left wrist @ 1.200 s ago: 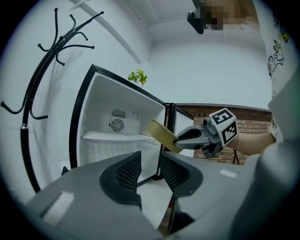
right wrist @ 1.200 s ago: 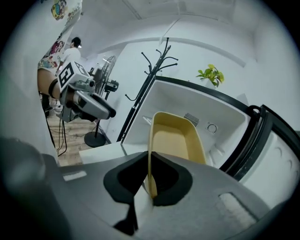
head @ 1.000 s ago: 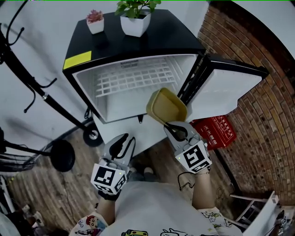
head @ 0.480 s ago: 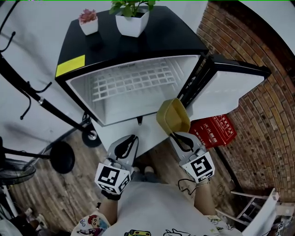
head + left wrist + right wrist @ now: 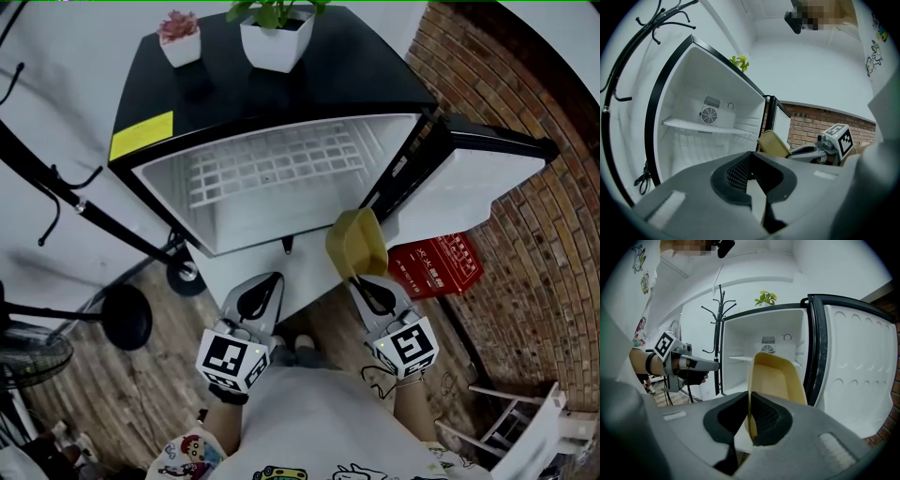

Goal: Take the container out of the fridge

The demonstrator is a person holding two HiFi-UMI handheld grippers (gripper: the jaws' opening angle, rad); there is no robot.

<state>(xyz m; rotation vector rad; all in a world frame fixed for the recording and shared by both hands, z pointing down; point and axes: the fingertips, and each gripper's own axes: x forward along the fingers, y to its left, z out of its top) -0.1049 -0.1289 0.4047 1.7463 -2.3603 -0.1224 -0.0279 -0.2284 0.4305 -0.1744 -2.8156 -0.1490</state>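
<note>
Fridge top (image 5: 337,75): 2 potted plants (image 5: 272,47) (image 5: 180,42)

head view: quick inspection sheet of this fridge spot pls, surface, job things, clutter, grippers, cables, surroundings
surface: wooden floor; the black top of the fridge holds two potted plants
job's things: fridge door open; yellow container outside the fridge, tilted
clutter: red box on the floor beside the door
grippers: right gripper shut on the container's wall; left gripper has just closed, nothing between its jaws
cables: dark cord hangs by the fridge's lower corner
surroundings: brick wall, black coat rack
</note>
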